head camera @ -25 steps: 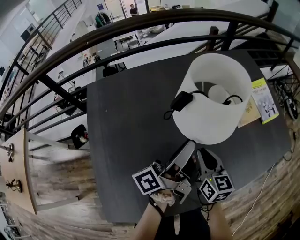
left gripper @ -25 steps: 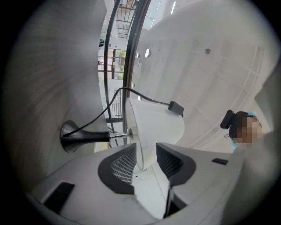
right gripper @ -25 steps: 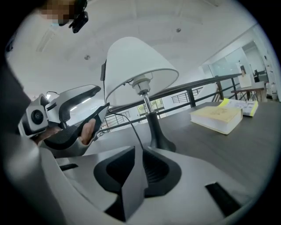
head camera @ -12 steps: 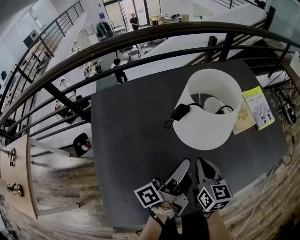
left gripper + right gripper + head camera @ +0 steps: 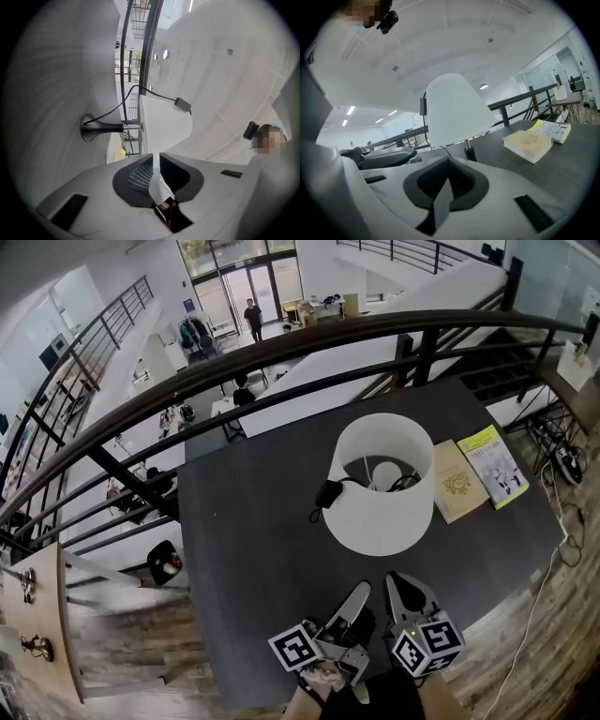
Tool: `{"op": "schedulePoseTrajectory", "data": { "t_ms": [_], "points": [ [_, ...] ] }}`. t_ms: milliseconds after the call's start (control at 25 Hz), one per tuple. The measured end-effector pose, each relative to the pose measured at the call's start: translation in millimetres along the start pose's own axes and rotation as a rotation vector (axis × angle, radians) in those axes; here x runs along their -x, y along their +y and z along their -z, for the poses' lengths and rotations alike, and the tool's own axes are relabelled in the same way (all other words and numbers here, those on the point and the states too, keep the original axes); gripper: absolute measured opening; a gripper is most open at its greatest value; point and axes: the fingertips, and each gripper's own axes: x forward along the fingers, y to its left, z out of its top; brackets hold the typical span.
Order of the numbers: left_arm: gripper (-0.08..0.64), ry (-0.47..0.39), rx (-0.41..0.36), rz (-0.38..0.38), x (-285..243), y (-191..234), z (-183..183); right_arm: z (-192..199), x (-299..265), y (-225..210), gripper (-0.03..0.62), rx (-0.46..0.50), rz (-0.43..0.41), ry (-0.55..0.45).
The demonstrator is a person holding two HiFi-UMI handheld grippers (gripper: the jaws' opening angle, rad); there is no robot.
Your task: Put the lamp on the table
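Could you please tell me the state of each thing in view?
White-shaded table lamp: upright, black cord draped over shade.
Tan paperback book: closed, flat.
Yellow-green booklet: closed, flat.
Left tongs: empty, jaws just closing, slim gap.
Right tongs: shut, empty.

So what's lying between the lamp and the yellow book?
A tan book, flat on the table, between the lamp and the yellow book. The head view shows it best.

Lamp (image 5: 380, 488) upright on table (image 5: 244, 521). Book (image 5: 457, 491) just right of lamp, second book (image 5: 492, 465) farther right. Railing (image 5: 281, 343) behind lamp. Left gripper (image 5: 360, 591) and right gripper (image 5: 396, 581) before lamp.
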Motion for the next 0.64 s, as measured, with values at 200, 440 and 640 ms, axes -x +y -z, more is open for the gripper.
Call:
{"op": "schedulePoseTrajectory", "data": {
  "t_ms": [200, 440, 640],
  "points": [
    [0.044, 0.008, 0.009, -0.025, -5, -5, 5, -9, 8, -6, 0.017, -0.012, -0.009, -0.007],
    [0.011, 0.02, -0.027, -0.056, -4, -7, 10, -8, 12, -2, 0.017, -0.014, -0.033, 0.002],
    [0.012, 0.047, -0.075, -0.053, -4, -12, 14, -10, 13, 5, 0.017, -0.015, -0.035, 0.0]
  ]
}}
